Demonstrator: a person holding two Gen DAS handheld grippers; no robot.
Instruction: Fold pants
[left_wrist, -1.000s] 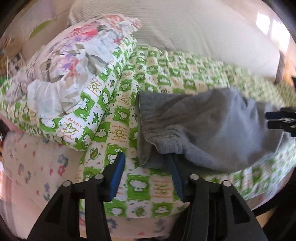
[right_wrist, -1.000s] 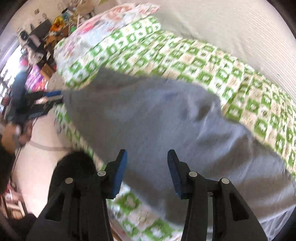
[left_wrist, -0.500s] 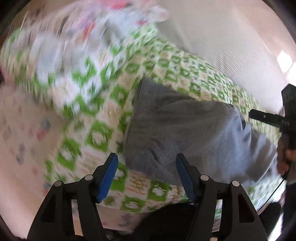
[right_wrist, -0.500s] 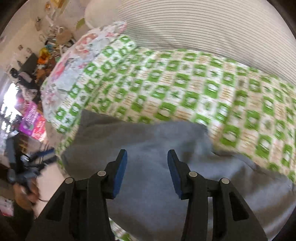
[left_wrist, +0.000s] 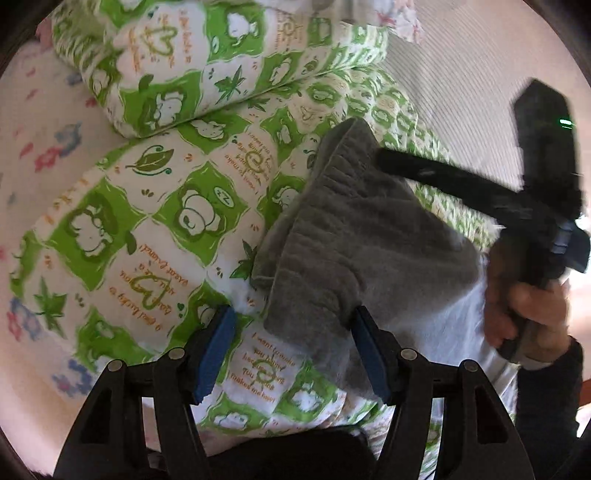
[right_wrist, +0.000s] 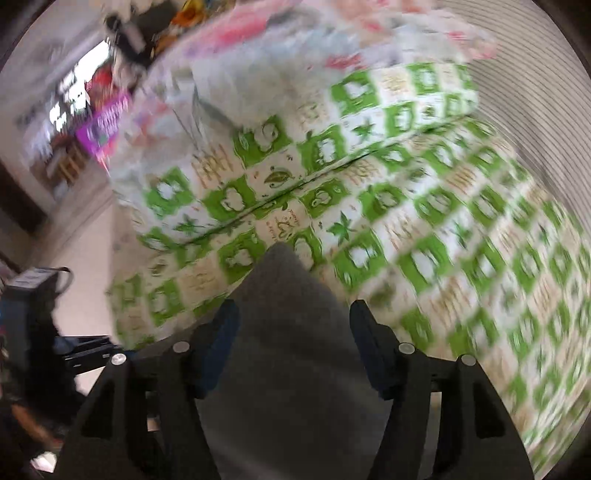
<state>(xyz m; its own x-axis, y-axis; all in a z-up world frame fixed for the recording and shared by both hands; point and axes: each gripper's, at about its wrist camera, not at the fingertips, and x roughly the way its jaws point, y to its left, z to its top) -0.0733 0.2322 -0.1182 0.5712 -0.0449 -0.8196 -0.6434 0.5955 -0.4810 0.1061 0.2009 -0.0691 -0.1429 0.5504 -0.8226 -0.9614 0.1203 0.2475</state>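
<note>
The grey pants (left_wrist: 354, 236) lie folded on a green-and-white patterned quilt (left_wrist: 177, 229), their ribbed waistband towards the left. My left gripper (left_wrist: 291, 350) is open, its blue pads on either side of the pants' near corner. In the left wrist view my right gripper (left_wrist: 391, 162) reaches over the far edge of the pants, held by a hand (left_wrist: 524, 310). In the blurred right wrist view the right gripper (right_wrist: 291, 347) is open with the pants (right_wrist: 288, 332) between and below its fingers.
A thick folded quilt or pillow (left_wrist: 207, 59) in the same green pattern sits at the far left of the bed. A striped white sheet (left_wrist: 461, 74) lies behind. A floral sheet (left_wrist: 44, 155) covers the bed edge. Room clutter (right_wrist: 96, 110) shows at the left.
Both grippers have moved in close to the waistband end of the pants. The right gripper has swung over the pants' far edge. Both stay open.
</note>
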